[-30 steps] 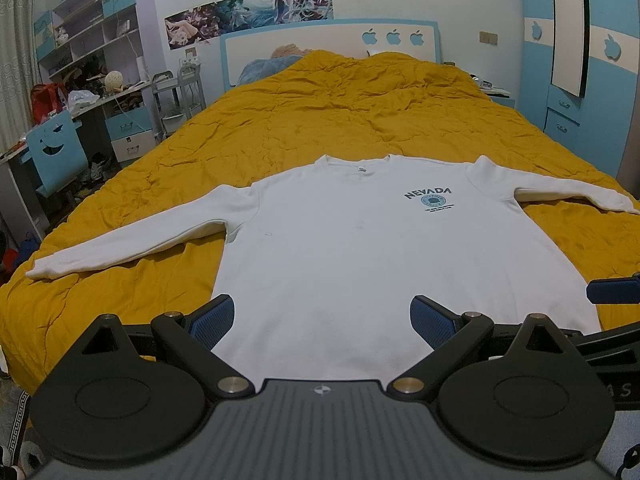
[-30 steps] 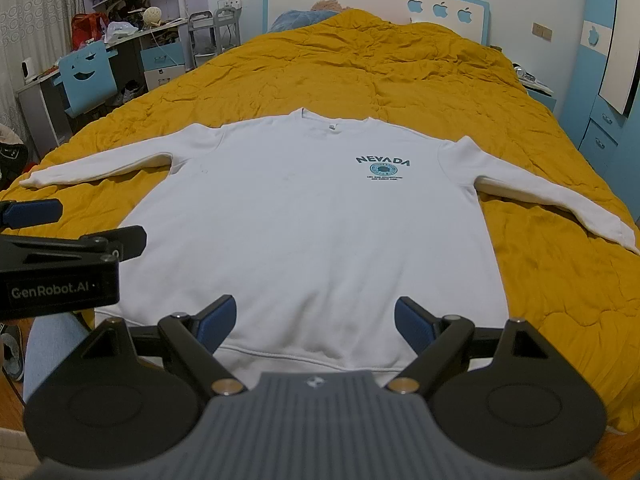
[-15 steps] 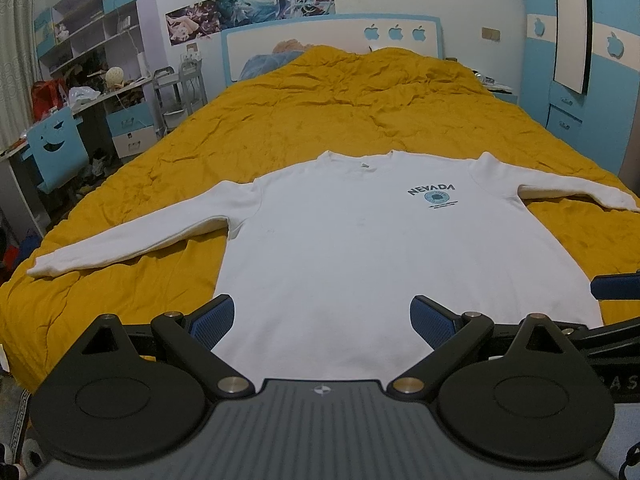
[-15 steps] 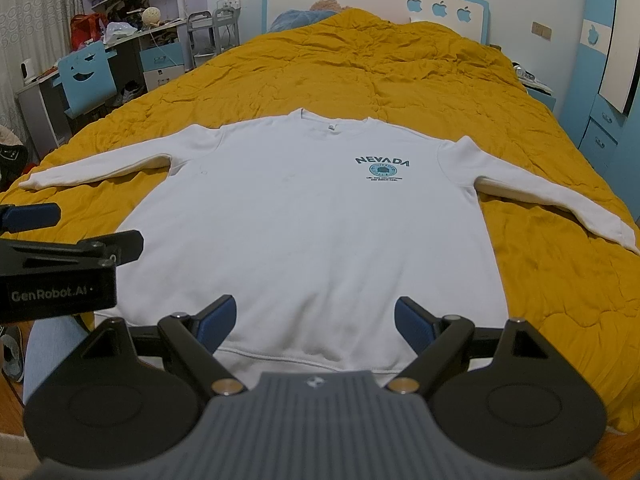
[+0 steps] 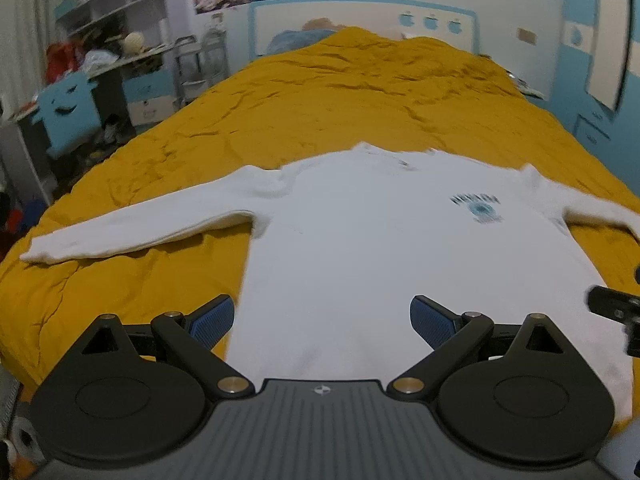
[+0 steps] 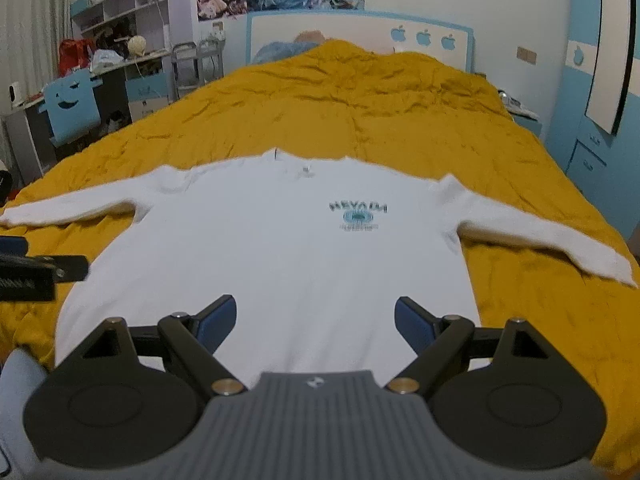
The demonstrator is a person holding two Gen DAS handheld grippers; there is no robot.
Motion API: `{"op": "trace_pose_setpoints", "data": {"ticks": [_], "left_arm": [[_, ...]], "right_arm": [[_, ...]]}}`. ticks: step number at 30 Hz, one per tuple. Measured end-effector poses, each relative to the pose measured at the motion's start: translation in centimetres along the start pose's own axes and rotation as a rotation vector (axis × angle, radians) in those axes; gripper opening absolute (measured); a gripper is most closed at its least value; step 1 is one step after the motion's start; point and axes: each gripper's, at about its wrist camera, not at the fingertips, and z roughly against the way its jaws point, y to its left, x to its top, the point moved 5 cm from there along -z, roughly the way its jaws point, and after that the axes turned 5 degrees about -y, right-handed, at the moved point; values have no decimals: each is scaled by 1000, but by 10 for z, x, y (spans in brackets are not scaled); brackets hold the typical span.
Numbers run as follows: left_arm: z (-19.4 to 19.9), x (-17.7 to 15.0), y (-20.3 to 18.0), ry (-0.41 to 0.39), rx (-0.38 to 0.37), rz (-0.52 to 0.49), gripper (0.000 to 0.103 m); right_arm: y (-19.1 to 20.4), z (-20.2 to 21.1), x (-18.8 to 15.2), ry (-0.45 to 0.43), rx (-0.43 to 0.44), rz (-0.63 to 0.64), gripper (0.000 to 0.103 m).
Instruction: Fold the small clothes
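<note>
A white long-sleeved sweatshirt [image 5: 360, 240] with a teal chest print lies flat, face up, on a mustard-yellow bedspread [image 5: 340, 92], both sleeves spread out to the sides. It also shows in the right wrist view [image 6: 280, 248]. My left gripper [image 5: 322, 320] is open and empty above the shirt's hem, near its left side. My right gripper [image 6: 316, 320] is open and empty above the hem, toward the middle and right. Each gripper's edge shows in the other's view.
The bedspread [image 6: 360, 100] covers the whole bed up to a white and blue headboard [image 6: 360, 36]. A desk, shelves and a blue chair [image 6: 72, 104] stand at the left. Blue wardrobe doors [image 6: 600, 80] stand at the right.
Both grippers have moved and turned: the left view now faces more toward the shirt's left sleeve, the right view has risen a little. Both stay open. The shirt has not moved.
</note>
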Motion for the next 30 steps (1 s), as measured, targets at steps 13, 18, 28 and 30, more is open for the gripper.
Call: {"op": "trace_pose_setpoints", "data": {"ticks": [13,18,28,30], "left_arm": [[-73,27,212,-63,133,506,103],[-89,7,309,-62,241,732,102],[-99,-25,399,-111,329,1005,54],[-102,-18,401,-129,340,994,29]], "right_arm": [[-17,-114,38,-10,23,-9,82],[-8,-153,44,34,-3,-14,82],[36,-192,53,107,67,13,81],[42,-195,55,111,72,21,80]]}}
